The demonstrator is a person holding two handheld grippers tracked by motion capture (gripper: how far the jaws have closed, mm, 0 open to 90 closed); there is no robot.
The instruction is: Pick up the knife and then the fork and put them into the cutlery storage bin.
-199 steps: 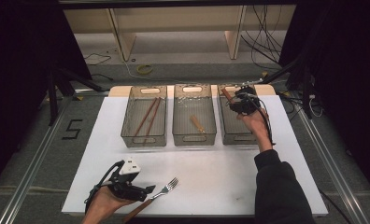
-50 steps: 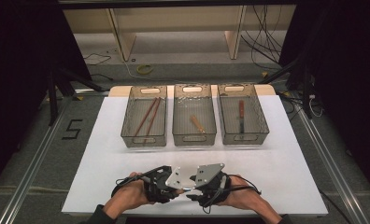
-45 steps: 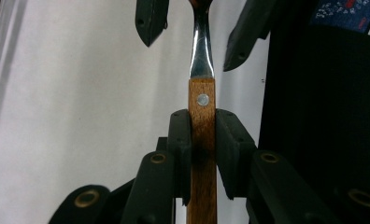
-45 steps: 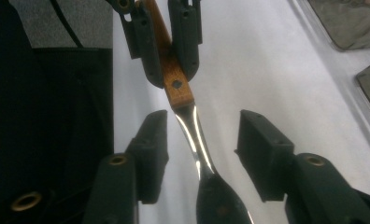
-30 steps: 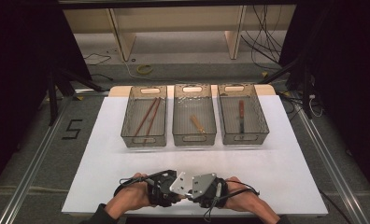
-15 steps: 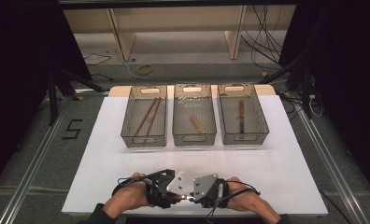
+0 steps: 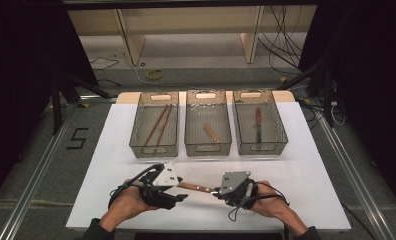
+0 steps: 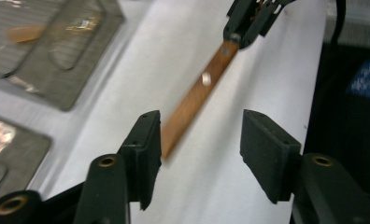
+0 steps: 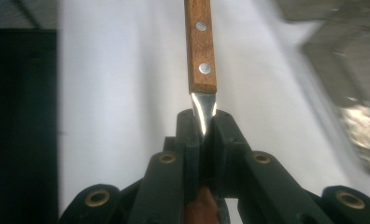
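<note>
Right gripper [image 7: 217, 191] is clamped on the metal neck of a fork [image 7: 196, 187], just past the wooden handle, its jaws nearly together in the right gripper view. Left gripper [image 7: 180, 192] has just been opening: its jaws stand apart with the handle's free end between them, beside the left jaw; whether it touches that jaw is unclear through the blur.

The step in hand looks like a handover from left to right. To do it well, the right grip should stay firm while the left draws straight back along the handle, so the open jaws do not knock the wood and twist the fork.

On the white table [image 7: 296, 165] three mesh baskets stand in a row: the left basket [image 7: 154, 148] holds chopsticks, the middle basket [image 7: 208, 145] a wooden-handled piece, the right basket [image 7: 260, 146] a knife.

The fork lies level between the grippers near the table's front edge, well apart from the baskets. Its brown handle [image 9: 200, 46] carries two bright rivets; the tines are hidden behind the right jaws.
</note>
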